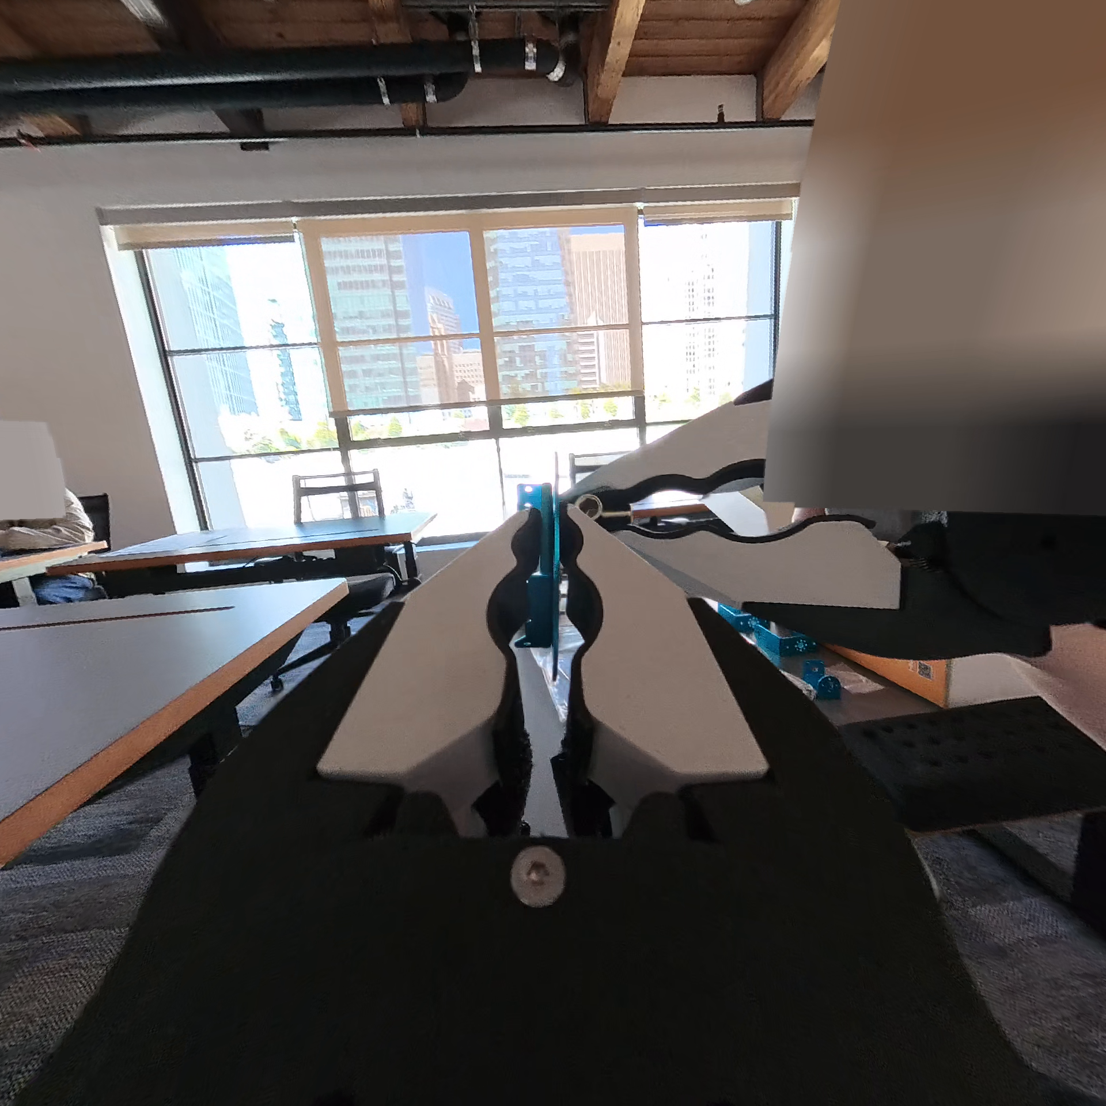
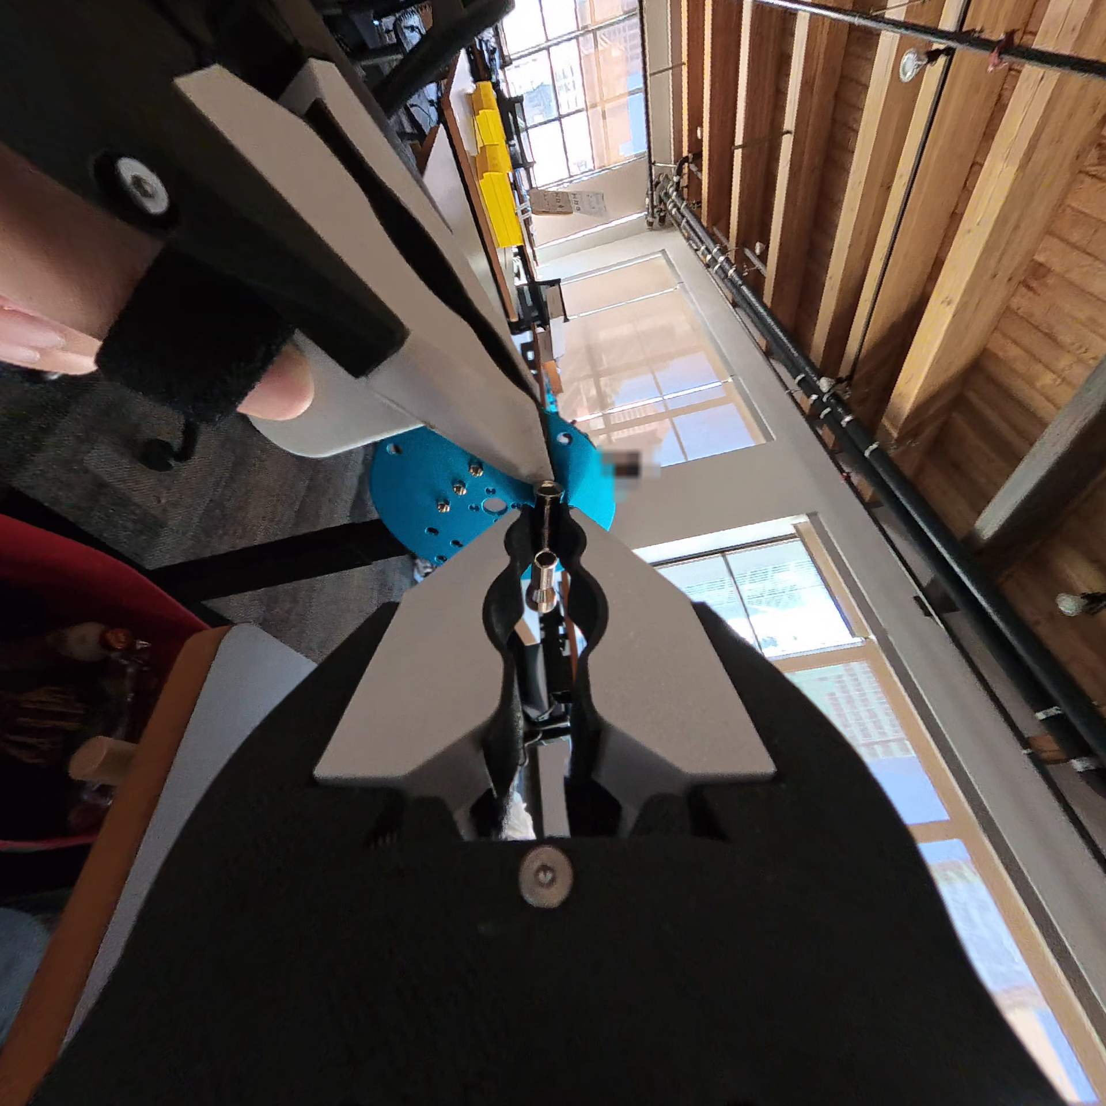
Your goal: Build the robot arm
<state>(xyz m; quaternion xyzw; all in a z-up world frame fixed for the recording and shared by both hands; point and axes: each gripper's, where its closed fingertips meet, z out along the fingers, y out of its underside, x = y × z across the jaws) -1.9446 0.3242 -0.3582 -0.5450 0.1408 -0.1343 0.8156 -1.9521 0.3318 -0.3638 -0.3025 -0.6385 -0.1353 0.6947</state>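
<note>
My left gripper (image 1: 547,516) is shut on a blue metal plate (image 1: 549,556), which I see edge-on and upright between its fingers. In the right wrist view the plate (image 2: 443,488) is a rounded disc with many holes and small screws. My right gripper (image 2: 547,517) is shut on a small silver socket tool (image 2: 543,574), whose tip touches or nearly touches the plate's face. The right gripper (image 1: 589,509) comes in from the right in the left wrist view, tips beside the plate. The left gripper (image 2: 532,461) comes in from the upper left in the right wrist view, held by a hand in a black glove (image 2: 191,353).
Loose blue brackets (image 1: 778,640) and a clear plastic bag (image 1: 553,676) lie on the table below. An orange-sided box (image 1: 898,670) and a black perforated mat (image 1: 987,760) are at the right. Dark tables (image 1: 149,658) stand at the left. A person (image 1: 42,526) sits at far left. Only a small space, under 4 cm, lies between the two pairs of fingers.
</note>
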